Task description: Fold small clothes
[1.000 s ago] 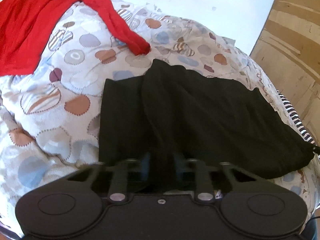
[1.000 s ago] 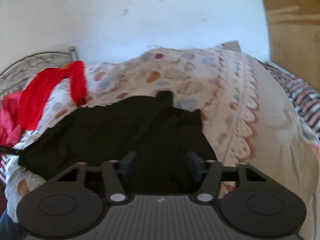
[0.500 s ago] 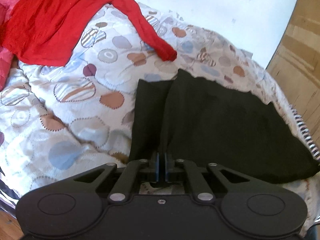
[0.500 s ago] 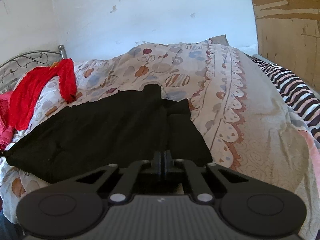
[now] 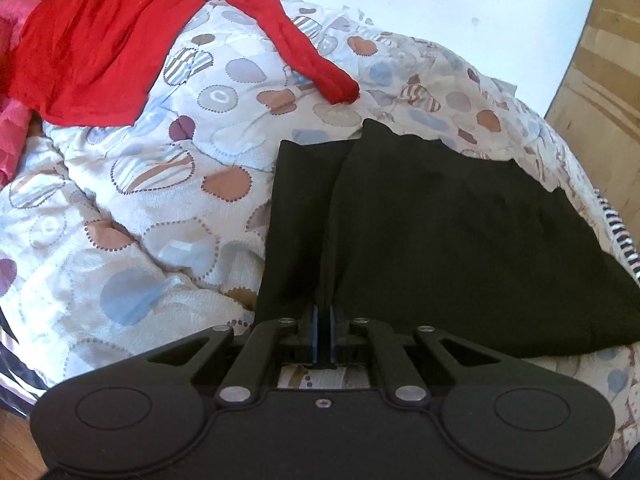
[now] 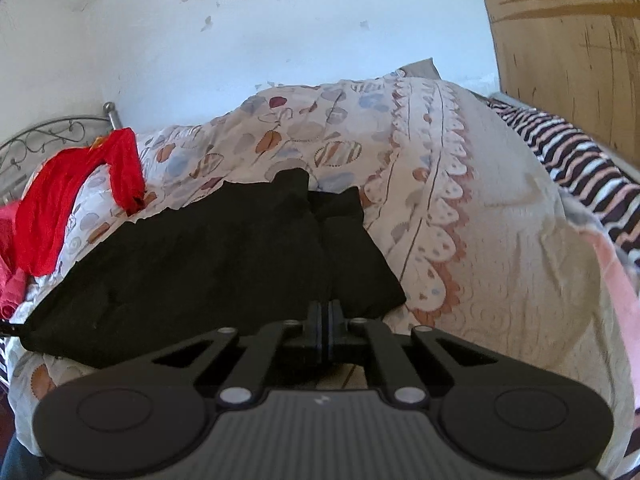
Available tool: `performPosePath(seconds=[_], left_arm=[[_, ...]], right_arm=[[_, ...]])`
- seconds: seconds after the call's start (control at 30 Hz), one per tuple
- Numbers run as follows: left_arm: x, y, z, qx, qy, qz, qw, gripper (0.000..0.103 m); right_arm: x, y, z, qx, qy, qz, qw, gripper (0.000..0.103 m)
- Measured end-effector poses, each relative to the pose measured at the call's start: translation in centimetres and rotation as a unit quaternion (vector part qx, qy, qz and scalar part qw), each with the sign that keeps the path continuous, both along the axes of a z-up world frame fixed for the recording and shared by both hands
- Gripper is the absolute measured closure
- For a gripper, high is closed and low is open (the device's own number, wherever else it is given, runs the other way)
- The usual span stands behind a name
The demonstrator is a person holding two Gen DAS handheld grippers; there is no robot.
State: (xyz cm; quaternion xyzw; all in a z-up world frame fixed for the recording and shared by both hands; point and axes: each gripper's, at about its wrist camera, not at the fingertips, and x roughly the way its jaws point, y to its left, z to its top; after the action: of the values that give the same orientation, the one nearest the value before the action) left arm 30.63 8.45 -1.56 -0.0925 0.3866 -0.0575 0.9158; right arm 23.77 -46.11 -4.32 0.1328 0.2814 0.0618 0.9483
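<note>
A black garment (image 5: 440, 232) lies spread on the patterned quilt (image 5: 160, 200), with a fold running lengthwise near its left side. My left gripper (image 5: 322, 312) is shut on the garment's near edge at that fold. In the right wrist view the same black garment (image 6: 208, 256) lies across the quilt (image 6: 480, 240), and my right gripper (image 6: 325, 306) is shut on its near edge beside the right corner. A red garment (image 5: 92, 40) lies unfolded at the far left; it also shows in the right wrist view (image 6: 80, 192).
A pink cloth (image 5: 12, 128) lies at the left edge. A striped blanket (image 6: 580, 168) runs along the right side by a wooden panel (image 6: 568, 40). A metal bed frame (image 6: 48, 140) and a white wall (image 6: 280, 20) stand behind.
Both grippers have closed on the black garment's near edge; a second ago their fingers were apart over it. Both views have pulled back a little since.
</note>
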Motion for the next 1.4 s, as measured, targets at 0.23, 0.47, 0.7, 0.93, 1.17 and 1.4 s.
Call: performPosePath(seconds=[0.23,0.47,0.7,0.93,1.17,1.4], left_arm=[[-0.4,-0.6,0.5,0.015,0.0,-0.007,0.9999,0.097],[-0.7,-0.7,0.5,0.019,0.002,-0.011,0.9998,0.097],[-0.6,-0.6,0.3,0.015,0.007,-0.009,0.9998,0.096],[-1.1,-0.3,0.0,0.009,0.007,-0.003,0.9999,0.089],[-2.3,-0.7,0.3,0.011,-0.011,-0.001,0.9999,0.058],[-6.0,-1.6,1.4,0.0,-0.063,0.028,0.9976,0.014]], right_arm=[[-0.4,0.0,0.3,0.002,-0.005,0.0,1.0,0.1],[-0.7,-0.1,-0.2,0.007,-0.002,-0.003,1.0,0.1],[-0.9,0.1,-0.5,0.004,0.0,-0.003,1.0,0.1],[-1.1,0.4,-0.6,-0.004,-0.005,-0.003,1.0,0.099],[-1.8,0.9,-0.4,-0.014,-0.012,-0.01,1.0,0.095],[-3.2,2.2,0.3,-0.046,-0.033,-0.017,0.998,0.033]])
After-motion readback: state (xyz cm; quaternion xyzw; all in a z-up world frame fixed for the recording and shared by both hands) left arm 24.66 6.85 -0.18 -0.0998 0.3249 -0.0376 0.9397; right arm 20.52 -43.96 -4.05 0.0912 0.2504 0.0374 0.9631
